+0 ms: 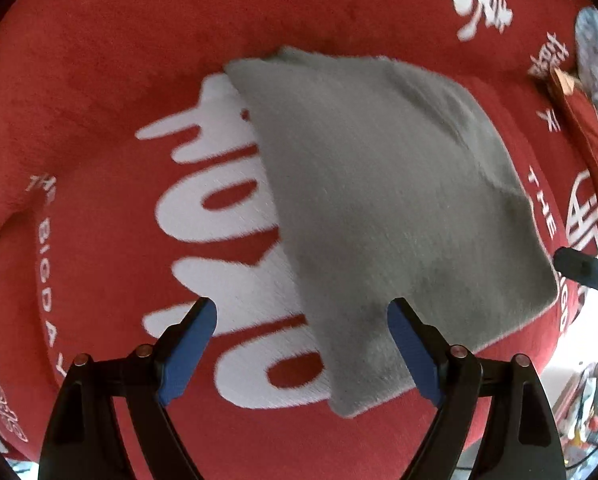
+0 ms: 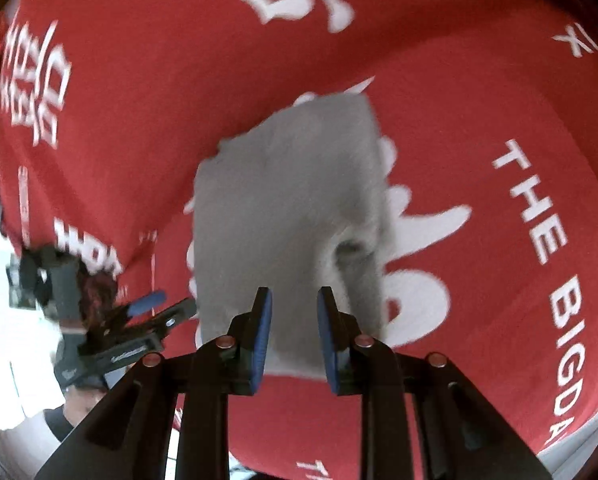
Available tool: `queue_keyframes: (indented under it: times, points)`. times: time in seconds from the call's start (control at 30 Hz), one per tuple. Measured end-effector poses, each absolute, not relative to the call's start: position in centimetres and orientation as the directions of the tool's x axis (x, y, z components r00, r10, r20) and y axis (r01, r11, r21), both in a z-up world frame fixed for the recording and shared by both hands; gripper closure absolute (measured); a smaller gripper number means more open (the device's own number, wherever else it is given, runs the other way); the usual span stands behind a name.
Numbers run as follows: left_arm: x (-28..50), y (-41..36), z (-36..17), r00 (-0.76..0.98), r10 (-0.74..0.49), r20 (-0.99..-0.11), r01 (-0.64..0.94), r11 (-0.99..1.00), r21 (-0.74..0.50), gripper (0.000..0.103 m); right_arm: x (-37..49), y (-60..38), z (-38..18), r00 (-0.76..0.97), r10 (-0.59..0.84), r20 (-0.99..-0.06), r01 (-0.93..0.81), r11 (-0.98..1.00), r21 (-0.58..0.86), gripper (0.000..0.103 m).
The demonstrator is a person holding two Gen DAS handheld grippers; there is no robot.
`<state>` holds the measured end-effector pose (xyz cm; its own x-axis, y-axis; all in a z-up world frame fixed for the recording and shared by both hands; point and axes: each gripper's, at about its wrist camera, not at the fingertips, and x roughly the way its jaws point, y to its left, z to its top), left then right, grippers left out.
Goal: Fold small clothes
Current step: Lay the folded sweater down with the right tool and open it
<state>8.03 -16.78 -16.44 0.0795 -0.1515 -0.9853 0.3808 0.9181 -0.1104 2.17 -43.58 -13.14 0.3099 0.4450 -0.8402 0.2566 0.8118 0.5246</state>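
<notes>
Grey garment [image 1: 383,208] lies flat on the red printed cloth [image 1: 99,128] covering the bench, over the big white lettering; looks already folded into a compact, roughly four-sided slab w/ clean edges, one small pucker near its side in the right wrist view; judged: this piece is about done, maybe one more fold or a tidy-up left; can't tell how many layers are under the top face, or what kind of garment it is.

Left claw [image 1: 303,344] hangs straight over the near edge, jaws wide, nothing btwn the pads; right claw [image 2: 293,340] sits over the same garment's near end, jaws narrow w/ a clear gap, nothing gripped, pads off the fabric.

Further out: a grey patterned item [image 1: 597,64] and a red piece [image 1: 587,136] at the far edge of the left wrist view, poss. more clothes to do; both cut off by the frame, hard to identify. Right wrist view is motion-blurred; the hand on the left claw is a smear there; bench edges and the room beyond are mostly washed out.
</notes>
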Motion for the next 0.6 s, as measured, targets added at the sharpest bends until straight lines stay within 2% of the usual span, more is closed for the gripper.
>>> queue_keyframes:
  times: [0.27, 0.33, 0.43, 0.6]
  points:
    - [6.7, -17.0, -18.8, 0.019, -0.124, -0.992, 0.396, 0.912, -0.107, 0.015, 1.4, -43.0, -17.9, 0.213, 0.380, -0.900, 0.306, 0.849, 0.431, 0.078]
    - [6.7, -17.0, -19.0, 0.011, -0.123, -0.992, 0.398, 0.911, -0.108, 0.015, 1.0, -43.6, -18.9, 0.213, 0.389, -0.896, 0.335, 0.832, 0.442, 0.084]
    - [6.8, -17.0, -19.3, 0.006, -0.121, -0.993, 0.405, 0.908, -0.108, 0.015, 0.6, -44.0, -19.0, 0.226, 0.390, -0.893, 0.345, 0.825, 0.447, 0.088]
    - [7.2, -17.1, -19.4, -0.002, -0.118, -0.993, 0.420, 0.901, -0.107, 0.015, 0.2, -44.5, -18.6, 0.220, 0.386, -0.896, 0.337, 0.832, 0.441, 0.088]
